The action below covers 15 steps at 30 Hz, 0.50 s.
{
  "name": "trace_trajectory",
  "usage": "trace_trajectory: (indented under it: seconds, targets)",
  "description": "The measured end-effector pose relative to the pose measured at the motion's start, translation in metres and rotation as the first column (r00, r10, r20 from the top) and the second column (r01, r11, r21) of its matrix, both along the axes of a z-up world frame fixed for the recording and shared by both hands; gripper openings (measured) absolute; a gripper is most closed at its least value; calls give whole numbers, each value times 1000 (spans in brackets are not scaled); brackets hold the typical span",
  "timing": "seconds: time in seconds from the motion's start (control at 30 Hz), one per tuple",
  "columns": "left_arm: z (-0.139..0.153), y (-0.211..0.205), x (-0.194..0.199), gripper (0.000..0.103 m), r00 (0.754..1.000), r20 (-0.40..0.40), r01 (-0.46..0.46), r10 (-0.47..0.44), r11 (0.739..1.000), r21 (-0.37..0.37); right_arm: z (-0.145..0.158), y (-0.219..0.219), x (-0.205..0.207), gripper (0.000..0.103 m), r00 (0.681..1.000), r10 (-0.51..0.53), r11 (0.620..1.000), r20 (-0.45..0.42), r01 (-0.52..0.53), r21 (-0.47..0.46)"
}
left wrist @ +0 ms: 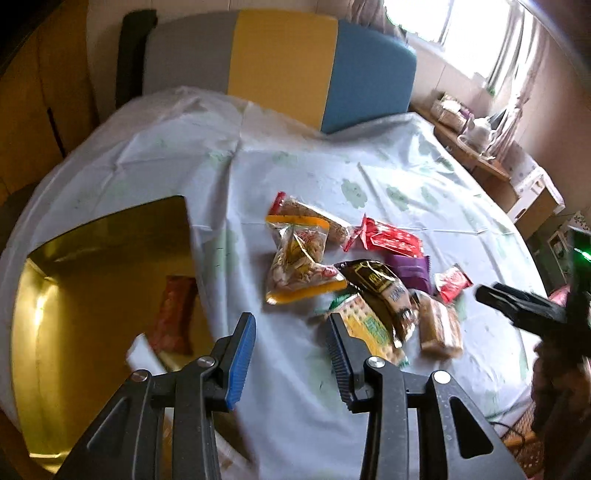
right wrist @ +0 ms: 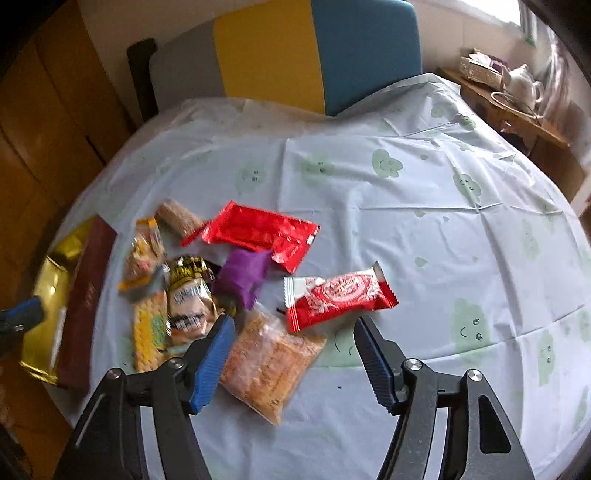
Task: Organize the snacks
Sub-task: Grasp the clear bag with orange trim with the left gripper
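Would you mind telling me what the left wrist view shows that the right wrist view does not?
Only the left wrist view shows the inside of the gold box, with one reddish packet lying in it, and the left claw open and empty. Only the right wrist view shows the right claw open above the orange packet. Both show the snack pile, including the purple packet.

This is a home, most likely a living or dining room. A round tabletop (right wrist: 406, 229) wears a plastic cloth printed with smiling green clouds. A padded chair (left wrist: 280, 62) in grey, yellow and blue stands at its far side. At far right, a curtained window (left wrist: 476, 33) lights a wooden side table (right wrist: 517, 114) bearing a white teapot (right wrist: 522, 86).
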State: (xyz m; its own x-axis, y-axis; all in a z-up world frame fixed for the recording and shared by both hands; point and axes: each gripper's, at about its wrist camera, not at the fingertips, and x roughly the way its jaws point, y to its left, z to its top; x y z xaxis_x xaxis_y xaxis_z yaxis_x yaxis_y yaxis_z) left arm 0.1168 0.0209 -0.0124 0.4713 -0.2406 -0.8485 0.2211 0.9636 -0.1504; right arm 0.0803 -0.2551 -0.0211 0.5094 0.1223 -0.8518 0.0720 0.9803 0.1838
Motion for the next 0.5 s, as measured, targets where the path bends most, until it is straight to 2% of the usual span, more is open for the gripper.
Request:
trace_trajectory:
  seconds: [0.17,0.27,0.33,0.37,0.4,0.5]
  targets:
    - [-25,-19,37,40,996,-85,0,1,1000,4,5,-6,0,73,1000,-29,999,3,29,40]
    - [-34,-27,55,40,995,-104,-9,10,1000,12,5,-8,1,73,999,-41,997,4,40,71]
    - [-39,-30,65,52,993,-112,-21,22,1000,15,7,-9,1,74,999,-44,996,10,43,77]
    - [-42,-31,72,68,992,-120,-24,25,1000,9,8,-9,0,74,999,-44,996,12,43,79]
    - [-45,-32,77,75,991,-128,-28,29,1000,9,8,-9,0,74,999,-43,996,14,42,82]
    - [-54,-35,89,75,989,-139,-38,40,999,18,10,-9,0,75,999,-43,995,18,41,89]
